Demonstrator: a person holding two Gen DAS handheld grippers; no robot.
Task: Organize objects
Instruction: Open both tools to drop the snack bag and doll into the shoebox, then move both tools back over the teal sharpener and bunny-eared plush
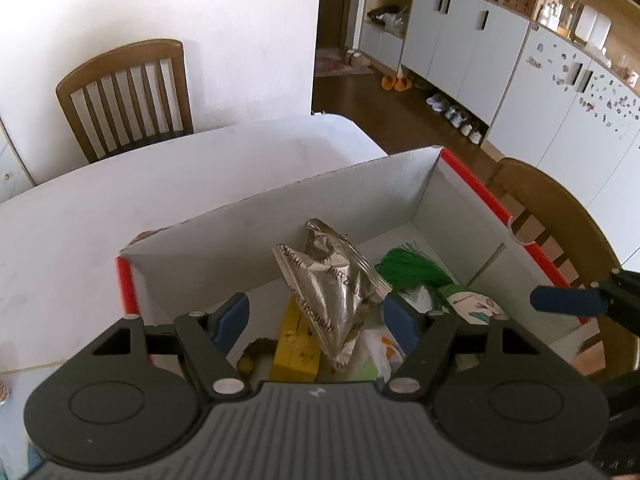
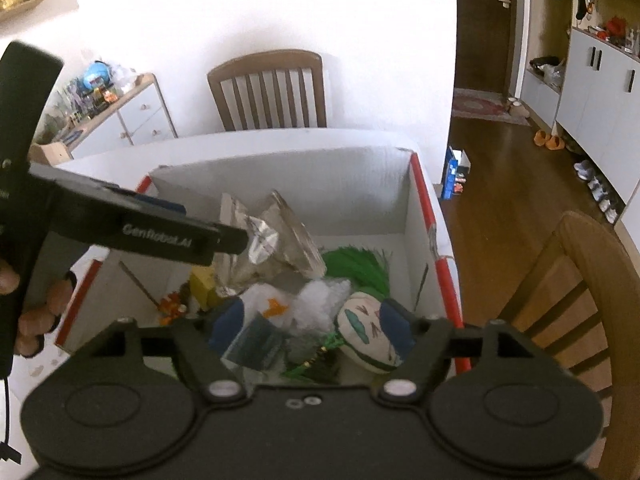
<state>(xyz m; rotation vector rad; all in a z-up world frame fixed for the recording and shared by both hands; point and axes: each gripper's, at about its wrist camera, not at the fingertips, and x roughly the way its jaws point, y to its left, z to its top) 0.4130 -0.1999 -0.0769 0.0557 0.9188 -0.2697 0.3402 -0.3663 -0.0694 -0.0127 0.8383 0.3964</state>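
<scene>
My white desk (image 1: 200, 184) carries an open white cardboard box (image 1: 280, 216) with red edges, standing near its right-hand corner.

Daylight, bright and soft, no hard shadows. Plain white wall (image 1: 200, 20) blown out, close to pure white in both views; white tabletop (image 1: 120, 200) washed pale as well. Glare on crumpled silver foil packet (image 2: 264, 240), highlights clipped. Interior of white cardboard box with red edges (image 1: 280, 216) in mild grey shade. Strong fisheye bending at edges: white cabinet doors (image 1: 560, 120) curve. Far room slightly soft; black corners vignetted.
</scene>
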